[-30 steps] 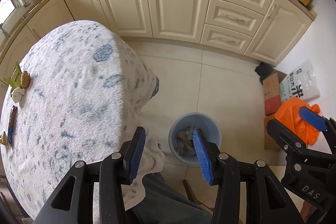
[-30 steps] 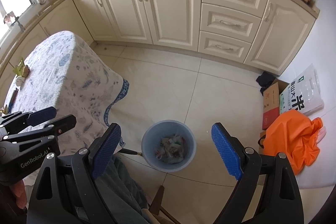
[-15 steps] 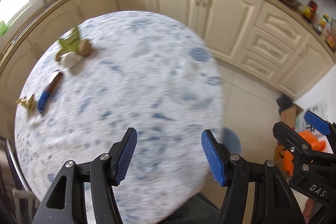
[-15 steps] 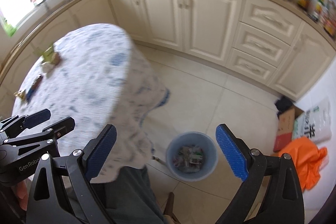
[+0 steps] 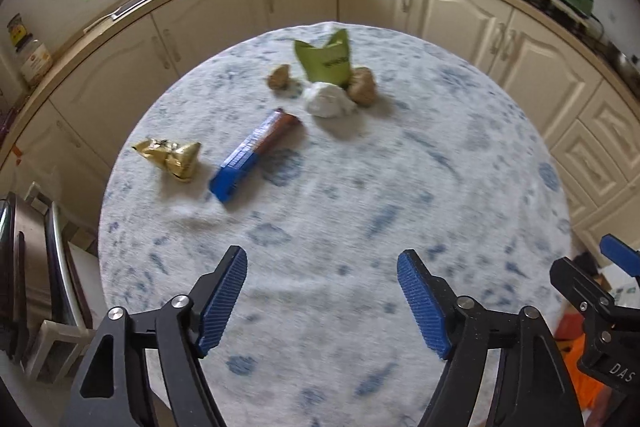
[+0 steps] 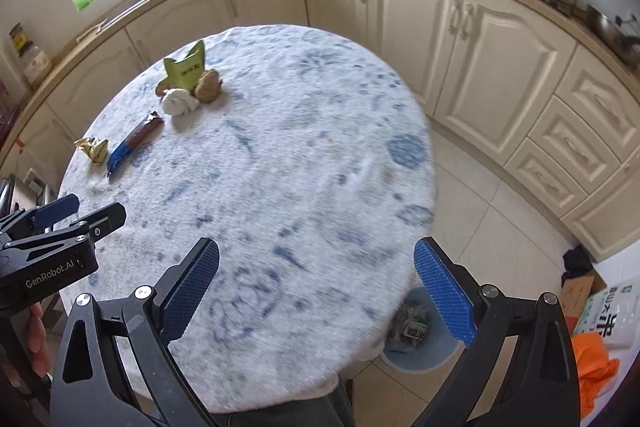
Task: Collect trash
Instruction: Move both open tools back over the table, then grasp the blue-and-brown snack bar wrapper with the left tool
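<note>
Trash lies at the far left of the round table (image 5: 400, 187): a green packet (image 5: 324, 61), a white crumpled tissue (image 5: 326, 99), two brown lumps (image 5: 362, 87), a blue-and-brown wrapper (image 5: 256, 155) and a gold wrapper (image 5: 170, 157). My left gripper (image 5: 322, 303) hovers over bare cloth short of them, its jaws opening with nothing between. My right gripper (image 6: 316, 291) is above the table's near right part, jaws wide and still opening, also empty. The blue trash bin (image 6: 416, 339) peeks out beneath the table's edge, with scraps inside.
Cream cabinets (image 6: 480, 39) curve round the back and right. On the floor at the right are an orange bag (image 6: 596, 367), a cardboard box (image 6: 576, 287) and a white sack (image 6: 612, 315). A metal chair frame (image 5: 52, 267) stands left of the table.
Both views swung from the floor bin up and left onto the tabletop, so the trash is now ahead. The left jaws widened a lot, the right ones slightly.
</note>
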A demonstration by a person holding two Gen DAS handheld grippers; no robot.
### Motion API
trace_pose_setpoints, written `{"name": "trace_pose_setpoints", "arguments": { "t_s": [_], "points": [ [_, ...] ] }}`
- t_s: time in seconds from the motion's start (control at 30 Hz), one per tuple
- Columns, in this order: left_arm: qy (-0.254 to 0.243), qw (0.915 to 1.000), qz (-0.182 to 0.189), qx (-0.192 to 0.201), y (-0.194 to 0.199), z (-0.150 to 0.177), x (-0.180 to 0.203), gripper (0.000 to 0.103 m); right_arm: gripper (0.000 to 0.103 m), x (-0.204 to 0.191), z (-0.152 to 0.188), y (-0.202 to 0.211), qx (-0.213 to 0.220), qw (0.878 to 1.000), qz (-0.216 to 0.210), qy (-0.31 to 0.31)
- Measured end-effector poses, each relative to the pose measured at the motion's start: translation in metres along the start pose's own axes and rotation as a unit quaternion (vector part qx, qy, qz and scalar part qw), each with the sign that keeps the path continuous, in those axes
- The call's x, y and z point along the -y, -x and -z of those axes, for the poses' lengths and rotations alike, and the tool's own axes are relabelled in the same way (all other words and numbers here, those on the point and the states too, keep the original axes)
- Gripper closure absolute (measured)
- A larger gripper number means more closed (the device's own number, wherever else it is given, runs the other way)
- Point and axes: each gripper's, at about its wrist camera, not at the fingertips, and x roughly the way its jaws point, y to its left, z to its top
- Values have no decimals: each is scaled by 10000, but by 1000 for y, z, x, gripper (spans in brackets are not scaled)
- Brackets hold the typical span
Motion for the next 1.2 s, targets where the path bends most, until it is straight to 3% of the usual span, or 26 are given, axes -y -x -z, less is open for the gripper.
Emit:
{"name": "trace_pose_setpoints", "arguments": {
  "t_s": [0.17,0.5,0.6,0.63,0.67,0.73,0.77,0.87,1.0,1.07,1.2],
  "points": [
    [146,9998,-104,-104,-30,-26,-23,29,4,-19,-21,-22,-65,9996,-109,263],
    [159,9986,-69,-501,-126,-77,-38,31,4,-33,-63,-79,-403,9983,-154,385],
    [68,9987,-355,-351,-140,-85,-41,38,4,-38,-74,-92,-454,9979,-204,411],
    [47,9987,-401,-325,-144,-86,-42,53,4,-39,-78,-97,-467,9978,-216,424],
    [70,9987,-396,-317,-148,-88,-44,57,4,-41,-81,-101,-478,9976,-231,435],
    [140,9993,-114,-326,-151,-89,-48,77,4,-45,-87,-106,-491,9974,-276,459],
    [156,9993,37,-348,-153,-91,-50,81,4,-49,-90,-109,-496,9971,-310,489],
    [241,9989,159,-375,-158,-92,-58,83,4,-60,-98,-114,-479,9962,-393,605],
    [396,9985,-8,-387,-148,-85,-65,88,4,-79,-108,-111,-368,9934,-654,862],
    [548,9974,146,-443,-147,-79,-71,88,5,-89,-112,-111,-291,9914,-823,971],
    [659,9971,-47,-377,-140,-71,-81,88,18,-112,-120,-118,-311,9848,-1239,1176]
  ]
}}
